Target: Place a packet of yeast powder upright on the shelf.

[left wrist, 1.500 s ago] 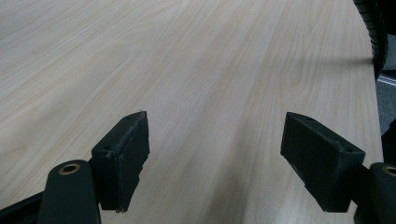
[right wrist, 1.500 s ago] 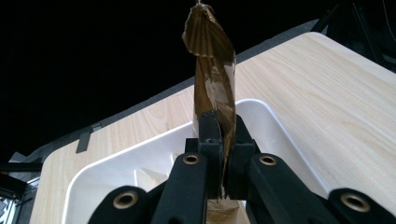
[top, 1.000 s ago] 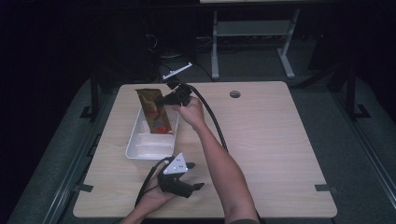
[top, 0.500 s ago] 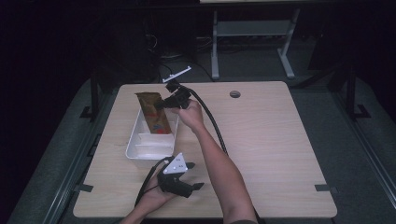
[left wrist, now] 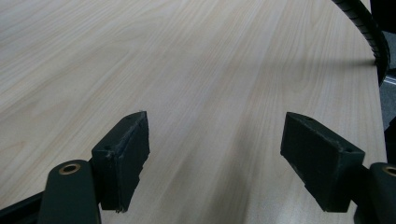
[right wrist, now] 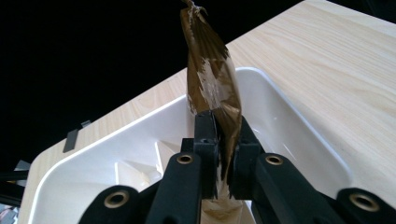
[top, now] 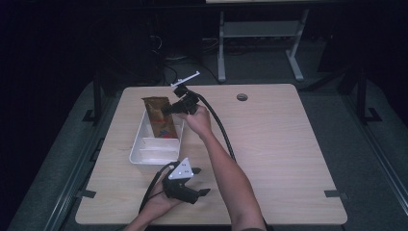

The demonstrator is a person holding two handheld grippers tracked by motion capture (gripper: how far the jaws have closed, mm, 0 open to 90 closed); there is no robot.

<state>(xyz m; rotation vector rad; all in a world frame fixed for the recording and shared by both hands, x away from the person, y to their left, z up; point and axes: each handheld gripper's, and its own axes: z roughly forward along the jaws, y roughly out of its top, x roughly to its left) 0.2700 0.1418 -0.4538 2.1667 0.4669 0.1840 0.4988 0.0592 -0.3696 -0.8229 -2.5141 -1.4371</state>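
A brown crinkled snack bag (top: 159, 118) stands upright in the far end of a white divided tray (top: 137, 144). My right gripper (top: 175, 108) reaches in from the right and pinches it. In the right gripper view the bag (right wrist: 210, 79) rises between the two pads, and my right gripper (right wrist: 223, 126) is shut on its lower part above the tray (right wrist: 289, 116). Its jaws have just been opening a little, with the bag still between them. My left gripper (top: 202, 181) rests open near the table's front edge, with bare wood between the jaws of that left gripper (left wrist: 215, 149).
The tray's near compartments look empty. A black ribbed cable (top: 223, 132) trails from the right gripper across the table. A round cable hole (top: 242, 97) sits at the far middle. A white desk frame (top: 260, 33) stands on the floor beyond.
The right gripper and the bag have shifted only slightly over the tray's far end. The left gripper has stayed where it was.
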